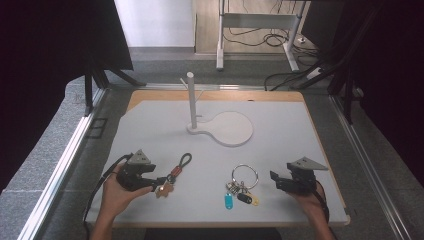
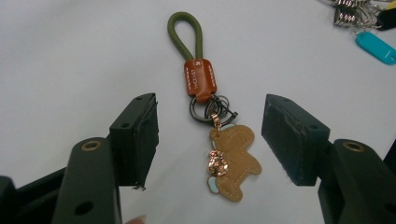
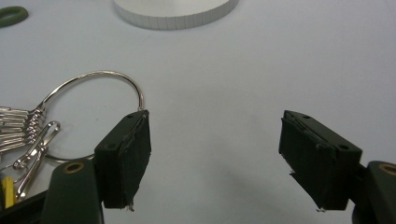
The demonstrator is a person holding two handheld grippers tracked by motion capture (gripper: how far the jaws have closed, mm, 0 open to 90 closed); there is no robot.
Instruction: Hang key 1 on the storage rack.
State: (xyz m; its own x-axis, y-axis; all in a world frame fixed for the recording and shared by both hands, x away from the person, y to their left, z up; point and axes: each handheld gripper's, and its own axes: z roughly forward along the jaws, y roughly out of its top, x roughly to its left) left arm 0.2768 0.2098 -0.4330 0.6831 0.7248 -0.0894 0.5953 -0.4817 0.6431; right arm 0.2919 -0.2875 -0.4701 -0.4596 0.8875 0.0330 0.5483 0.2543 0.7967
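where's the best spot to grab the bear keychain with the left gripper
Probably the brown leather tab, closing across its narrow width from above. The keychain lies flat, and the left gripper already straddles it with open jaws. The tab looks thicker than the flat bear charm, so it should offer more to pinch.

Hand-held gripper point(image 3: 215, 158) gapes wide just beside the key ring point(image 3: 93, 93).

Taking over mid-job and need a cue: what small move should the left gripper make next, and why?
Probably ease the left gripper forward and down, then close on the brown leather tab. Its jaws stand open, straddling the bear charm keychain, which lies flat on the white mat untouched. The tab looks like the firmest grip point.
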